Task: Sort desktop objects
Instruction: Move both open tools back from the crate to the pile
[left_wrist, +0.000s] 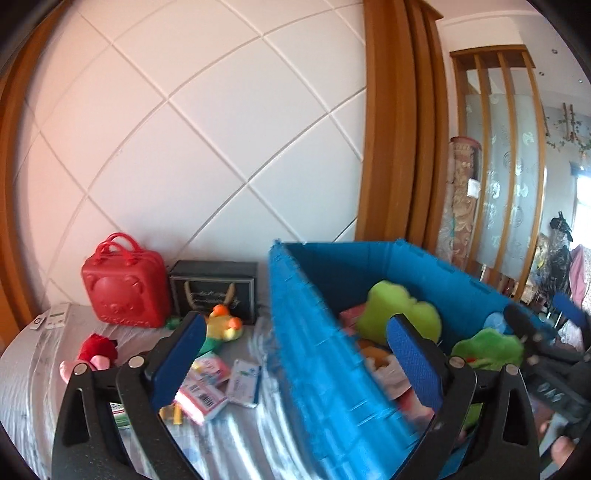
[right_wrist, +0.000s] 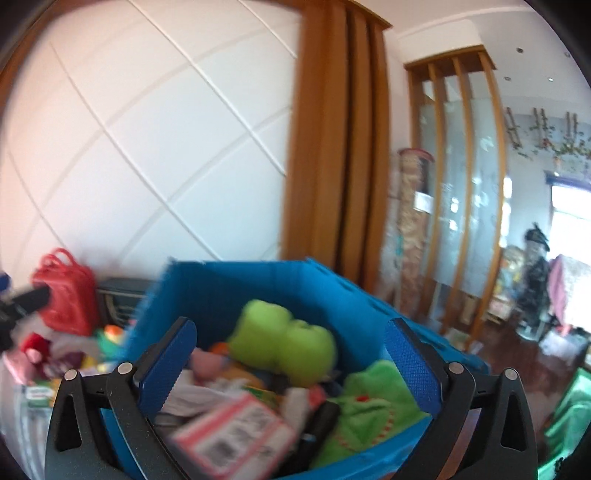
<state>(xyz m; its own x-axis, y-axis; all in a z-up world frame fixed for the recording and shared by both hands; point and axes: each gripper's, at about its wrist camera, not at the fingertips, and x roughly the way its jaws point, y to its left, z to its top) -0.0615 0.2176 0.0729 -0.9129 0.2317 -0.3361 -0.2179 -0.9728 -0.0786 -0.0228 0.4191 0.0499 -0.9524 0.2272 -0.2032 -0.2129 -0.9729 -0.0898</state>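
Both your tools stand spread and empty: left tool (left_wrist: 295, 354) straddles the blue bin's wall (left_wrist: 314, 350); right tool (right_wrist: 291, 354) hangs over its contents. Unsorted pink packet (left_wrist: 201, 400) lies beside the left finger. Risk: clipping that wall, shoving the bin.

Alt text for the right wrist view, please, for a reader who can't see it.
The open, empty right claw hovers over a blue bin full of soft toys, a lime-green plush on top and a pink-edged box nearest. A red bag stands blurred at left.

No text is legible; the pink box (left_wrist: 201, 398) shows only a barcode.
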